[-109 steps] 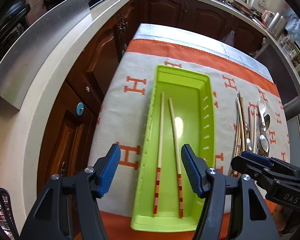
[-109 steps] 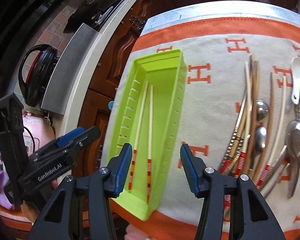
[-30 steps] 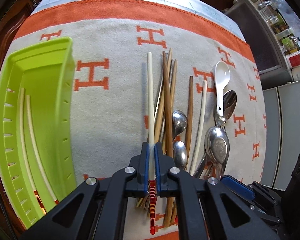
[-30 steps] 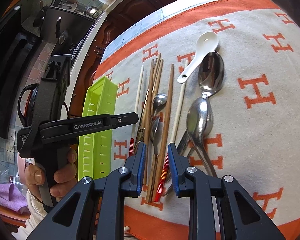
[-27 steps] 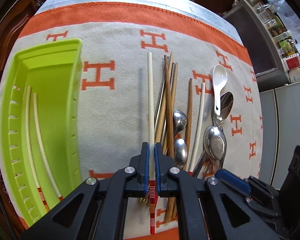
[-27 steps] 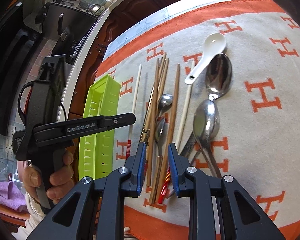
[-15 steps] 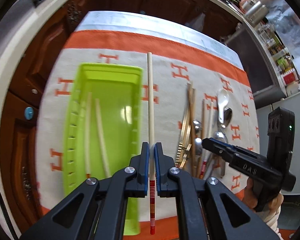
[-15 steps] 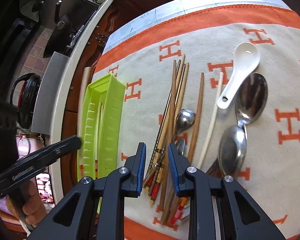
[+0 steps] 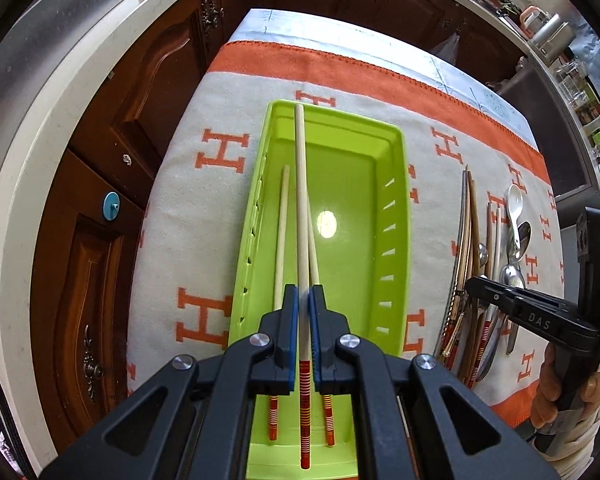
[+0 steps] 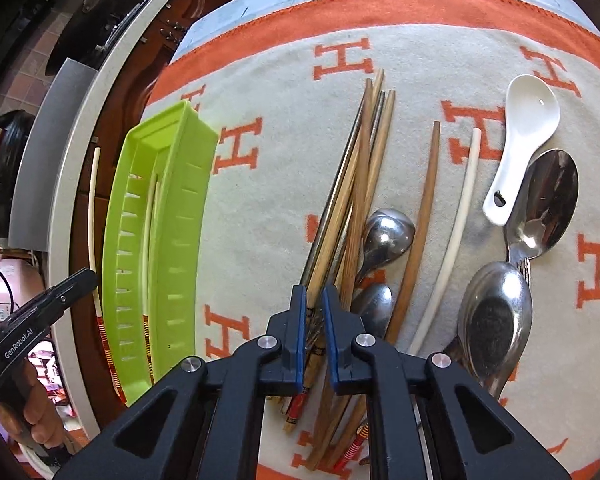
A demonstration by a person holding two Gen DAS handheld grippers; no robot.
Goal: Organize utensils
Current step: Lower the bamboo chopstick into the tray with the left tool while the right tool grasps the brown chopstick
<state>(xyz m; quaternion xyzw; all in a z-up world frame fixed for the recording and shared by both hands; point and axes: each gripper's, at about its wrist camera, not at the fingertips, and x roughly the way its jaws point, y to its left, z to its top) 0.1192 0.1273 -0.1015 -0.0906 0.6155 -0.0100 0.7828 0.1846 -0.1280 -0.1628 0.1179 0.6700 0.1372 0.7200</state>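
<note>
Chopsticks (image 10: 340, 216) lay bundled mid-cloth as my right gripper (image 10: 312, 320), jaws just closing, pinched one brown stick. My left gripper (image 9: 304, 312) clenched a pale chopstick (image 9: 300, 200) above the green tray (image 9: 396, 216) near the cloth's left edge.

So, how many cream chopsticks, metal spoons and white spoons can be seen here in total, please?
Cream chopsticks: 4 (2 in the green tray, 1 in the left gripper, 1 on the cloth)
Metal spoons: 4
White spoon: 1
Total: 9
</note>
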